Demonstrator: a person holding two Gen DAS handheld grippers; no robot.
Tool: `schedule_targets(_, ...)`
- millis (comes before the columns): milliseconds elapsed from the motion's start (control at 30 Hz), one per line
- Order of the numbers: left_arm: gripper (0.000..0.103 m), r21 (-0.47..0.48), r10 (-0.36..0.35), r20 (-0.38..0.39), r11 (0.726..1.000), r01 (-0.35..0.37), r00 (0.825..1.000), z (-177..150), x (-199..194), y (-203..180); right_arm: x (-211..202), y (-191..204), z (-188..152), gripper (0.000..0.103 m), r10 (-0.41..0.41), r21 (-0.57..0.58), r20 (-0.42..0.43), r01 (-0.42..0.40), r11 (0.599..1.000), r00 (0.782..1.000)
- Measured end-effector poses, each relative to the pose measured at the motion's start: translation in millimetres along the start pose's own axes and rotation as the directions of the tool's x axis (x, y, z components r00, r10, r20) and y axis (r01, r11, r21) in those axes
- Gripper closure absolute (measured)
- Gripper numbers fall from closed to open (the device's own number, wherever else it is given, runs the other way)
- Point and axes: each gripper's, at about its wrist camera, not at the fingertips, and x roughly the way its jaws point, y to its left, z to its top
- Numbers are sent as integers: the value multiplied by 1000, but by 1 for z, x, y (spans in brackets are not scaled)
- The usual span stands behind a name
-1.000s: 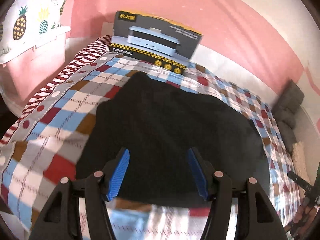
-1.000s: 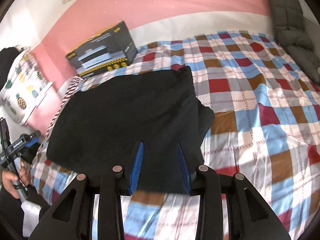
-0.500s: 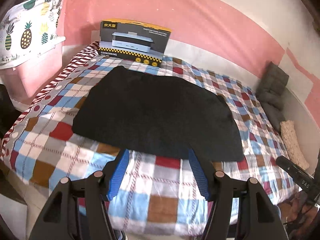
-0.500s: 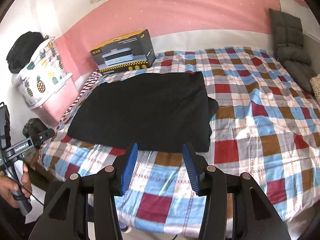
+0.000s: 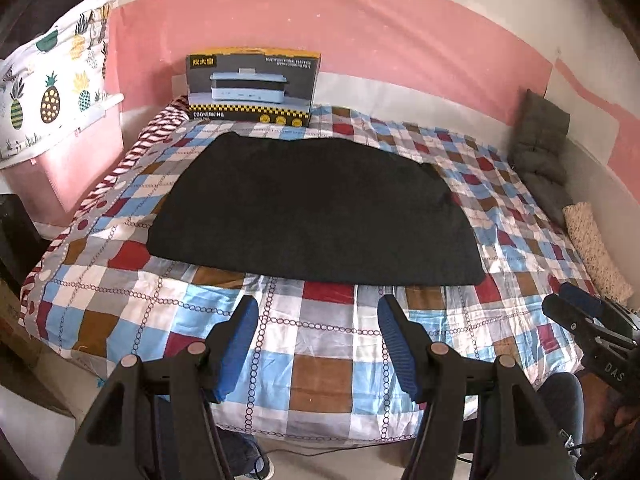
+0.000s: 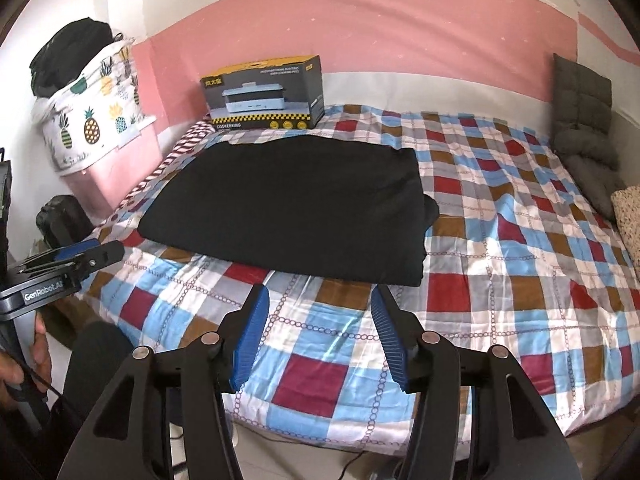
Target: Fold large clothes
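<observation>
Pink-walled bedroom, checked bedspread (image 5: 320, 344), dark garment (image 5: 316, 208) laid flat in the middle of it.

The garment looks soft, floppy and fairly thick, so it's probably best taken by the near hem corners, where an edge can be pinched without bunching. Layers and any sleeves can't be made out, since black on black swallows the creases; a lump at its right edge (image 6: 430, 210) might be a tucked sleeve. Both the left gripper (image 5: 318, 344) and right gripper (image 6: 316, 336) are held off the cloth over the near side of the bed, jaws spread wide, nothing pinched. A cooker box (image 5: 252, 84) is parked just behind. The floor is cut off.
</observation>
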Motion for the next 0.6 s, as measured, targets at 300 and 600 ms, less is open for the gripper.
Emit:
schedule_targets(300, 39, 14, 38, -43, 999, -37, 998, -8, 13, -2, 10, 8, -7, 49, -16, -16, -36, 16, 1000, 999)
schedule_targets(600, 39, 27, 44, -74, 999, -42, 996, -12, 19, -3, 17, 12, -9, 49, -20, -30, -61, 18, 999, 998)
